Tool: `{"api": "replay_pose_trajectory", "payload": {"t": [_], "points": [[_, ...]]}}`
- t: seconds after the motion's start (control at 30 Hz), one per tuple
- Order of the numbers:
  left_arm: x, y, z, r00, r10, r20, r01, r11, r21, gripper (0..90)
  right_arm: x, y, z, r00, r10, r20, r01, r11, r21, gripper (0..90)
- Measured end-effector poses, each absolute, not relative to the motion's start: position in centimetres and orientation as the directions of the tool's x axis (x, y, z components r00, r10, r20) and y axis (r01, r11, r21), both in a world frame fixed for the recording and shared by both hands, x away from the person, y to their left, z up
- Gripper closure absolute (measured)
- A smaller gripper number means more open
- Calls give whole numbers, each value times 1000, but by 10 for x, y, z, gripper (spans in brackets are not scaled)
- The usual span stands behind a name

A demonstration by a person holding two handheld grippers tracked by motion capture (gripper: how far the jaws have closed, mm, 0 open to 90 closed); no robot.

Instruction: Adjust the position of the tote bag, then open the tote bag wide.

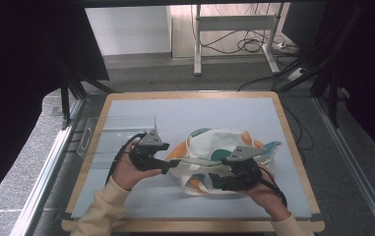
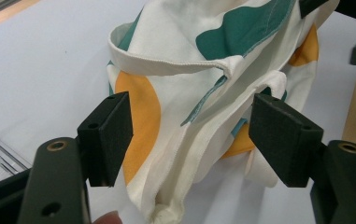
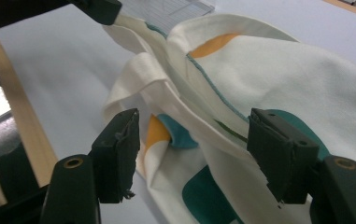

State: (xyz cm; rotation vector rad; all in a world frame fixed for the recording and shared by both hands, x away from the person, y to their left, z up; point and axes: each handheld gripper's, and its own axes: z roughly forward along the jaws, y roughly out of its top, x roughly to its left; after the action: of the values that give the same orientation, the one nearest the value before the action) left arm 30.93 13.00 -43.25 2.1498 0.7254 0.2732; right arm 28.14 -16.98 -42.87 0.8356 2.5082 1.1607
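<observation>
Cotton tote bag [image 1: 223, 156], white with orange and teal patches, crumpled mid-mat, near side. Soft, light, floppy; judge hem or strap best grip. Left gripper [image 2: 190, 128] and right gripper [image 3: 192, 151] both released, jaws straddling folds.

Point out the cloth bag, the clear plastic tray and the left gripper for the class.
cloth bag [image 1: 224, 142]: high view, on its white upper panel.
clear plastic tray [image 1: 107, 137]: high view, on its ridged floor.
left gripper [image 1: 168, 166]: high view, between its jaw tips.
</observation>
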Motion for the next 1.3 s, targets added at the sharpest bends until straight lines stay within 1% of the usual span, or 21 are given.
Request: {"api": "replay_pose_trajectory", "payload": {"t": [0.27, 0.37, 0.47, 0.63, 0.73, 0.8, 0.93, 1.1, 1.3], "points": [[308, 130, -434, 807, 590, -43, 404, -496, 769, 308, 287, -163, -442, -806, 592, 2, 412, 559, 719, 363], [305, 131, -434, 807, 589, -36, 396, -496, 773, 307, 289, -161, -446, -809, 588, -4, 415, 576, 705, 394], [303, 133, -435, 802, 597, -33, 400, -494, 772, 308, 293, -160, -449, -814, 580, -15, 412, 595, 690, 477], [304, 133, -434, 800, 599, -32, 397, -490, 776, 313, 299, -160, -456, -807, 590, -12, 437, 612, 659, 691], [304, 132, -433, 804, 594, -30, 391, -489, 780, 321, 299, -162, -458, -810, 587, -2, 445, 617, 649, 777], [305, 129, -431, 808, 589, -28, 384, -489, 783, 326, 298, -163, -459, -814, 581, 1, 445, 621, 645, 809], [306, 124, -431, 815, 579, -23, 373, -493, 786, 335, 299, -164, -461, -818, 576, 14, 447, 619, 646, 838], [307, 113, -427, 823, 567, -27, 364, -491, 792, 356, 296, -167, -464, -819, 573, 32, 452, 610, 650, 843], [310, 93, -424, 852, 523, -9, 326, -517, 792, 365, 292, -167, -465, -819, 573, 30, 450, 610, 652, 842]]}}
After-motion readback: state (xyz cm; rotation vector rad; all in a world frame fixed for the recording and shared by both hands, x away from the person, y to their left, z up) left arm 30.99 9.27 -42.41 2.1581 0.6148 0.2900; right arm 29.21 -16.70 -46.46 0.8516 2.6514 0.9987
